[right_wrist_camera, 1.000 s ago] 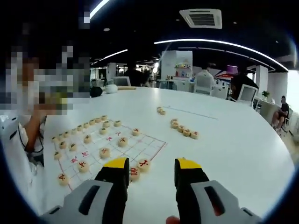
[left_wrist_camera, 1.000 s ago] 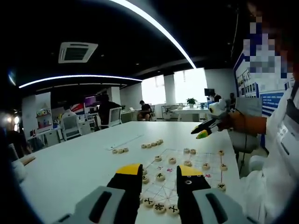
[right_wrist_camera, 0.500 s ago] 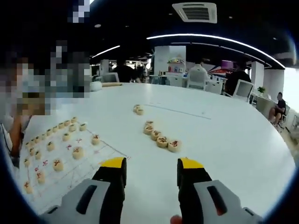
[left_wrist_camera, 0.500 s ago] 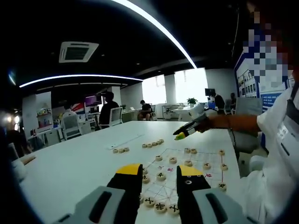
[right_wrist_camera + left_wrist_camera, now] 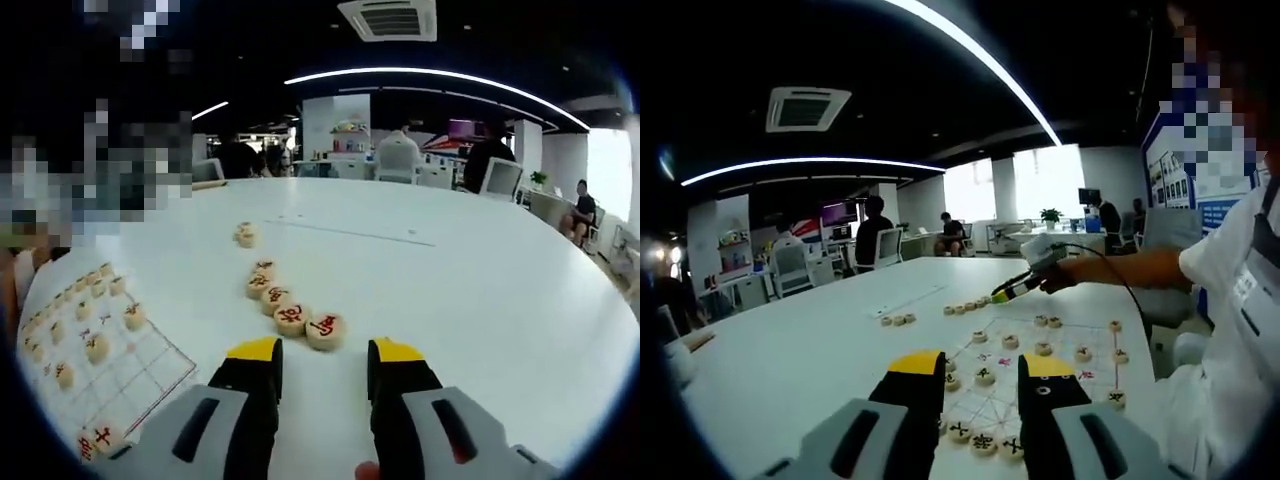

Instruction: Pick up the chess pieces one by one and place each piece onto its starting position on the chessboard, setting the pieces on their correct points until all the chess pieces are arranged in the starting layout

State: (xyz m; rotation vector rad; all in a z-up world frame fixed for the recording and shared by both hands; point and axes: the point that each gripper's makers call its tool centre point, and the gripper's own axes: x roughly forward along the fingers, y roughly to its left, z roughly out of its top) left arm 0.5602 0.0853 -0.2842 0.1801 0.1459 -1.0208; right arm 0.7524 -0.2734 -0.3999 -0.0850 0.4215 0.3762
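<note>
Where they lie off-board, the chess pieces (image 5: 325, 329) are pale red-marked discs.

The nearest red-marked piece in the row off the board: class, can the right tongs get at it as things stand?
Probably yes. The right tongs stand open just short of that piece, with bare table between and nothing blocking.

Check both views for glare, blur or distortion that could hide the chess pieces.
Left gripper view: bright windows blow out, the chessboard is dim but readable, straight lines bow. Right gripper view: the row of loose pieces is sharp with red marks legible, while the white table curves at the edges.
</note>
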